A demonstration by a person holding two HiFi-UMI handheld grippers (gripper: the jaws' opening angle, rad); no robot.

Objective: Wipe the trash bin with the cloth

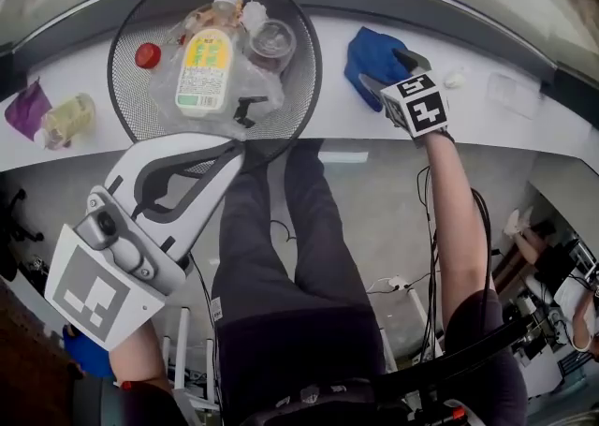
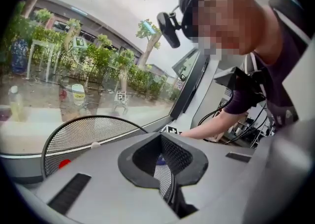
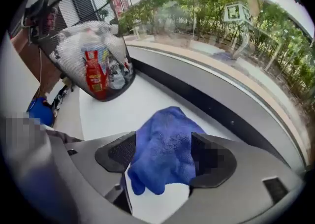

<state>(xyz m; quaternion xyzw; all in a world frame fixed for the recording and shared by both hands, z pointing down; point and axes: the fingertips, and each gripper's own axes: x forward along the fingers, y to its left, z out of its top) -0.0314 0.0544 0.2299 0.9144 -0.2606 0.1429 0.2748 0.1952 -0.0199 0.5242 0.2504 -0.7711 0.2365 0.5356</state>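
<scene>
The mesh trash bin (image 1: 131, 101) on the bench (image 1: 487, 120) is clamped at its near rim by the closed fingers of the left gripper (image 1: 234, 157), seemingly to steady it, while the fingers of the right gripper (image 1: 391, 75) are spread wide around the blue cloth (image 1: 370, 54) lying nearby, ready for pickup.

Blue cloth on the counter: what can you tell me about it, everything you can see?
The blue fuzzy cloth looks like soft microfibre, all one bright blue, no print showing. It is crumpled into a loose heap, not spread flat, and lies on the white counter, right of the black wire-mesh trash bin in the head view and apart from it. The right gripper points down over it, fingers wide open on either side; whether they touch it I cannot tell.
</scene>
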